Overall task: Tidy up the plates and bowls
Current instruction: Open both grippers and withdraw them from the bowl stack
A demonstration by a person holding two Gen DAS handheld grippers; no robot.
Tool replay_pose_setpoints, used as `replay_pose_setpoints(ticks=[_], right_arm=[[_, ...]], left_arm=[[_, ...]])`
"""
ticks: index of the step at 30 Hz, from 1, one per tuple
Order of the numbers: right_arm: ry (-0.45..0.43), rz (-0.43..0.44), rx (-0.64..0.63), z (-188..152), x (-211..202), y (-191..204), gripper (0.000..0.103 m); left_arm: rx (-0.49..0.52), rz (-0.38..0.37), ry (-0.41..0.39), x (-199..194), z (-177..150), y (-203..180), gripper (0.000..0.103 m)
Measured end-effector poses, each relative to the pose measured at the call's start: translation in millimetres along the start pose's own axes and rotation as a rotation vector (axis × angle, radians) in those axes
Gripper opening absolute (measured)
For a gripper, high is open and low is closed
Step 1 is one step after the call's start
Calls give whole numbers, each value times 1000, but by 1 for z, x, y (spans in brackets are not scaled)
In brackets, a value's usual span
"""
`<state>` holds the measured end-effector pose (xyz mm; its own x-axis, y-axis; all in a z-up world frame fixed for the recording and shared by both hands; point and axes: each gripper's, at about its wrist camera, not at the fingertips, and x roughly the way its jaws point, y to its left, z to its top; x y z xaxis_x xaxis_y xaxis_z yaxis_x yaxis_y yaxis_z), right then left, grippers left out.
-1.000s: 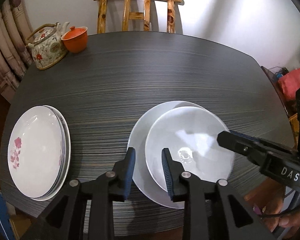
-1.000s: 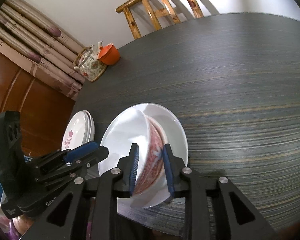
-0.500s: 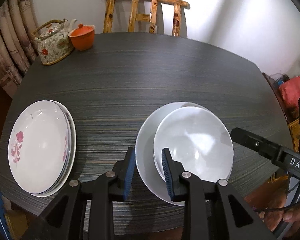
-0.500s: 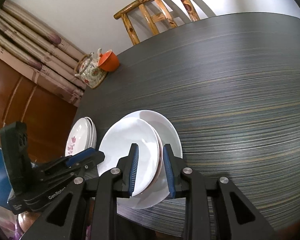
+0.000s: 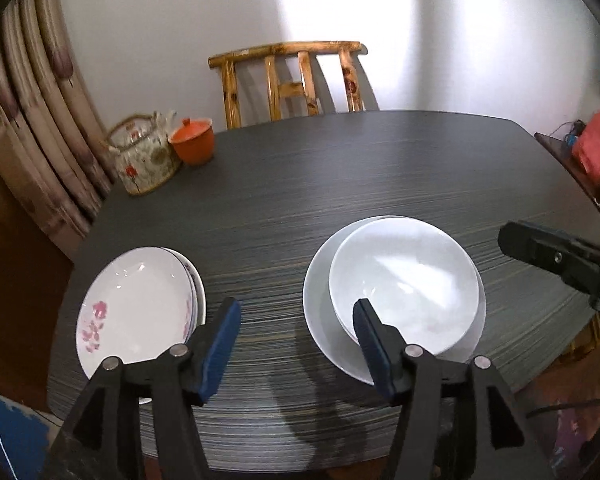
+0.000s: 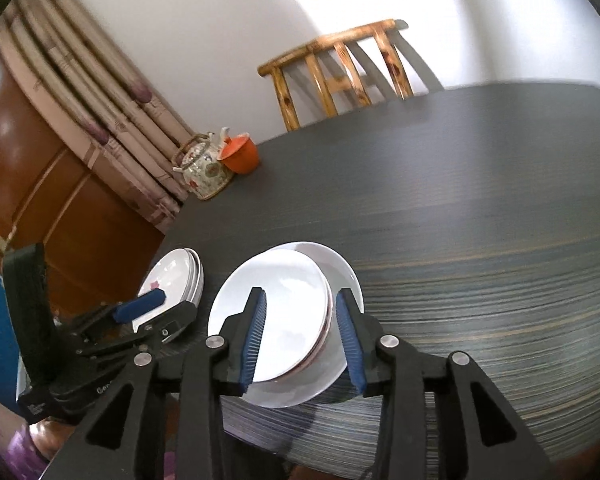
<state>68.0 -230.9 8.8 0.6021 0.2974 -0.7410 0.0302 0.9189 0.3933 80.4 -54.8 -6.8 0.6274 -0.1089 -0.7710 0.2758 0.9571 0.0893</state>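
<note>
L gripper [image 5: 296,344]: jaws opening, wide apart, nothing btwn pads; hovers over table's near edge, btwn the two stacks.
R gripper [image 6: 302,338]: jaws opening; bowl's near rim shows btwn pads in right wrist view, pads not pressing it. Released.
Bowl [image 5: 404,284]: white inside, red pattern outside; sits upright in the white plate [image 5: 320,308], off-centre toward its far-right side.
Floral plates [image 5: 140,308]: stacked at table's left near edge, apart from bowl stack.
Table [image 5: 340,176]: dark, striped; teapot [image 5: 144,156] and orange lidded cup [image 5: 192,140] at far left corner, untouched.
Progress, judged: bowl placed on plate, plates stacked. Left: possibly centre the bowl; no other loose dishes visible.
</note>
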Motion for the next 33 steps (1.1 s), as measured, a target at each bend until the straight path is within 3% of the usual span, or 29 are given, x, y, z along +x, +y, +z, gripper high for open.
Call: replay_pose_setpoints(ticks=[4, 8, 11, 20, 25, 28, 33], right_arm=[[-60, -17, -83, -6, -13, 15, 44], [-125, -22, -93, -13, -22, 19, 65], [-140, -32, -80, -18, -27, 20, 78], [-116, -79, -67, -29, -31, 26, 79], [-120, -119, -58, -33, -36, 28, 79], [-131, -144, -57, -36, -39, 31, 79], [-147, -170, -64, -41, -42, 37, 79]], left_arm=[[-27, 8, -5, -8, -9, 1, 65], [-22, 16, -25, -17, -15, 1, 65], [4, -28, -55, -24, -20, -1, 65], [-62, -128, -88, -24, -30, 4, 65], [-68, -134, -105, -24, -35, 7, 65], [-30, -75, -126, -26, -37, 4, 65], [-5, -64, -135, -26, -40, 0, 65]])
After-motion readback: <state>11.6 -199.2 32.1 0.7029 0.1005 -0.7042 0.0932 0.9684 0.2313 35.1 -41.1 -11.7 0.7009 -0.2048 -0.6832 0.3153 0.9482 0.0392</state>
